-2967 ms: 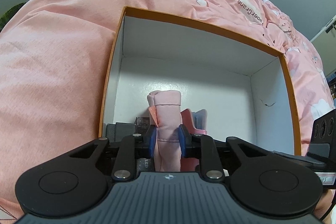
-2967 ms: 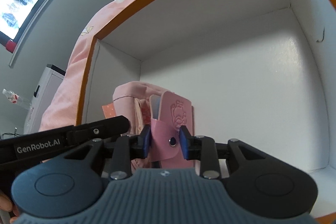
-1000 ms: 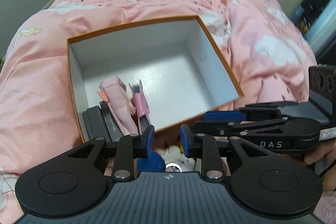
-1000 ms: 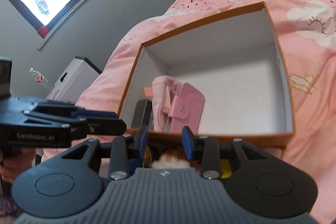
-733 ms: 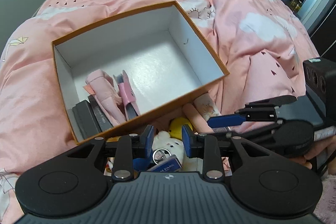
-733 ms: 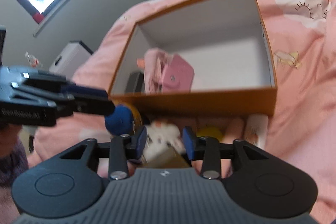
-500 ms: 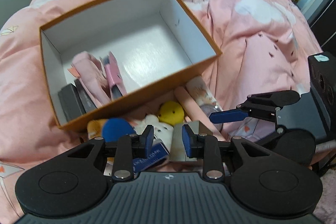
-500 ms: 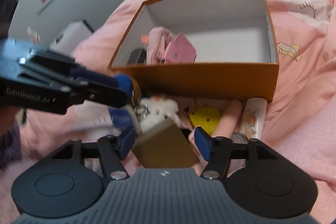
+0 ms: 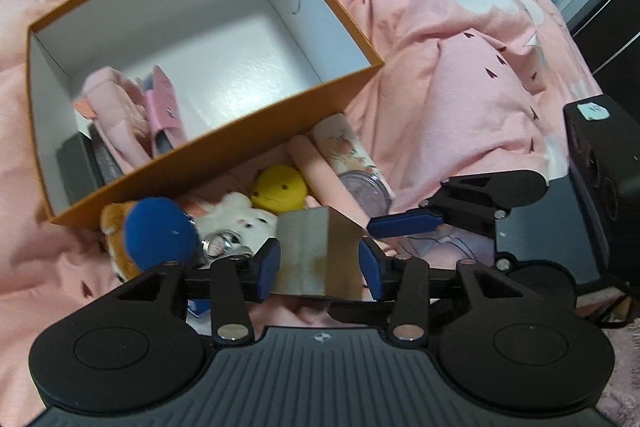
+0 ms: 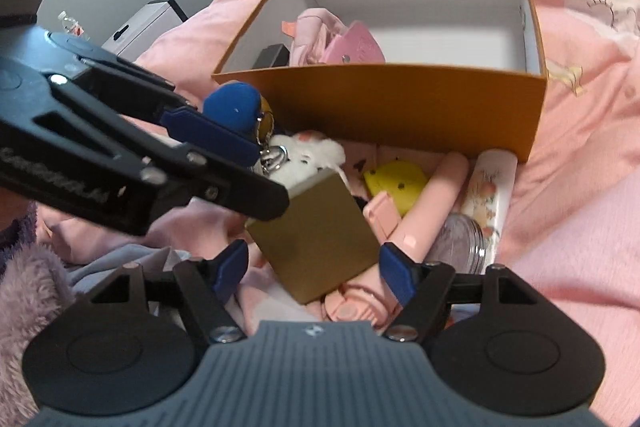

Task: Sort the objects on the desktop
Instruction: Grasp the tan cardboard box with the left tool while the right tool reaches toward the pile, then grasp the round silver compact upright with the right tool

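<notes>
Two claws hang over the clutter on my pink bed. Through the left wrist view, my left claw [image 9: 320, 265] is opening, its blue pads on either side of a small gold box [image 9: 318, 253]; whether they touch its sides I cannot tell. Beyond it lie a blue plush ball [image 9: 160, 231], a white plush toy [image 9: 240, 219], a yellow round toy [image 9: 281, 187] and a pink tube [image 9: 320, 173], all against the near wall of the orange storage box [image 9: 224, 147]. Inside that box, in its near-left corner, a pink pouch [image 9: 108, 107] and a pink wallet [image 9: 162, 103] lean together. My right claw [image 9: 404, 223] reaches in from the right.

Through the right wrist view, my right claw [image 10: 312, 271] is opening wide around the same gold box [image 10: 316, 235], gaps showing at both pads. The left claw [image 10: 208, 135] crosses in from the left, one arm lying over the gold box's upper corner.
</notes>
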The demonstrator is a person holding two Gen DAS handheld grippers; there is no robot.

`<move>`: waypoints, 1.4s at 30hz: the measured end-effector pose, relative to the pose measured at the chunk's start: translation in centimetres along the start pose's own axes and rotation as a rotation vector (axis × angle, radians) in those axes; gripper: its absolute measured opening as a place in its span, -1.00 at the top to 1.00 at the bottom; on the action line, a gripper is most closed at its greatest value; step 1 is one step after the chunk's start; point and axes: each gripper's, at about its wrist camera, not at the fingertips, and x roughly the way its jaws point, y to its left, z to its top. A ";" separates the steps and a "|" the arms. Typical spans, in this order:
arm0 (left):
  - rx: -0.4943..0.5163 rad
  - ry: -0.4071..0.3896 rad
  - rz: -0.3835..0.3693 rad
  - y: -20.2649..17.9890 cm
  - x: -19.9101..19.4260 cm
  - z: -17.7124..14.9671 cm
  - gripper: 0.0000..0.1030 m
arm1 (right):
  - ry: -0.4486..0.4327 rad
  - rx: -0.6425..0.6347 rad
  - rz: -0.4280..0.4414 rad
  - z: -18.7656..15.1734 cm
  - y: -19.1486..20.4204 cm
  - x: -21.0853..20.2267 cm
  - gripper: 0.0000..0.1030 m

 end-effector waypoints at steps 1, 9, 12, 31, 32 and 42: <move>0.001 0.007 -0.007 -0.1 0.2 0.0 0.00 | 0.002 0.014 0.007 -0.1 -0.3 0.0 -0.43; -0.016 0.075 -0.011 -0.1 2.1 -0.4 -0.12 | 0.006 0.036 0.035 -0.5 -0.8 -0.3 -0.43; -0.047 0.079 -0.006 0.4 2.6 -0.5 -0.20 | 0.008 0.054 0.043 -0.7 -1.2 -0.8 -0.43; -0.119 0.081 -0.009 1.6 4.4 -0.5 -0.20 | 0.038 0.015 -0.032 -1.0 -2.6 -3.1 0.16; -0.121 0.077 -0.008 1.5 4.3 -0.6 -0.19 | 0.035 0.018 -0.041 -1.0 -2.7 -3.2 0.19; -0.004 0.032 0.031 -0.2 3.4 -0.5 -0.08 | 0.051 0.032 -0.177 1.1 -5.1 -1.8 0.46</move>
